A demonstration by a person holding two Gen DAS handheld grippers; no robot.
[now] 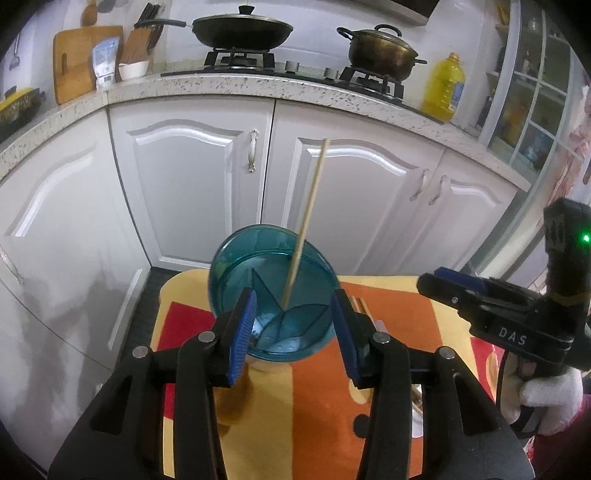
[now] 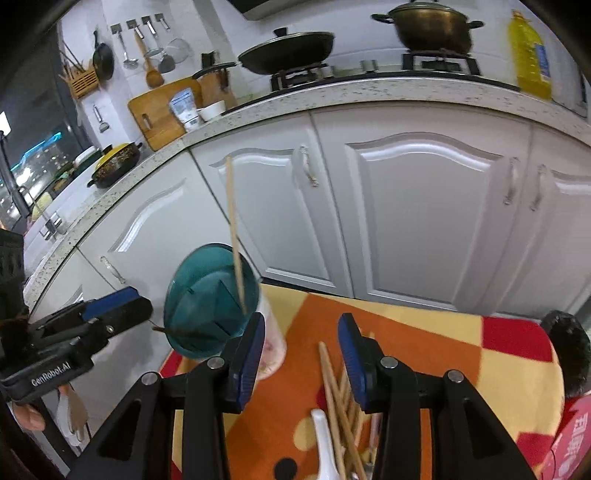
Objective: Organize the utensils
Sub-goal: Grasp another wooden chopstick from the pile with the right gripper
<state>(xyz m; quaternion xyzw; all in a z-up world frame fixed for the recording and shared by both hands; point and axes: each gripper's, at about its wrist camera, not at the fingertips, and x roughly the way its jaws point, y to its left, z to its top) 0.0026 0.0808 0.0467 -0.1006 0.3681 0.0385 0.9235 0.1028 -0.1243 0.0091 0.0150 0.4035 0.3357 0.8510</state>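
Left tongs [image 1: 293, 334]: they point down at a slant and hang over the see-through blue round plastic cup [image 1: 273, 291]. The blue pads stand wide apart. Nothing is pinched between them. The cup sits past the tips, toward 12 o'clock.

Right tongs [image 2: 301, 352]: they also slant down, above the desk. The pads stand part way apart and hold nothing. A hand in a white glove [image 1: 543, 397] grips the handle, at 4 o'clock in the left view.

Blue cup: it stands upright near the far left corner of the desk, at 10 o'clock from the right tongs. It has dividers inside.

Long thin pale wooden chopstick [image 1: 308, 218]: one stands in the cup. It leans on the rim and its top tips toward 1 o'clock in the left view.

Loose brown wooden chopsticks [image 2: 338, 398]: a bunch lies flat on the desk, just below the right tongs, toward 6 o'clock.

White ceramic soup spoon [image 2: 325, 443]: it lies beside the bunch, touching it.

Desk [image 1: 314, 387]: a cloth with orange, yellow and red patches covers it.

Room: white cupboard doors [image 1: 192, 184] stand behind the desk. Above them is a speckled stone top with a black pan with a lid [image 1: 242, 31], a brown pot with a lid [image 1: 380, 51] and a yellow oil bottle [image 1: 443, 88].
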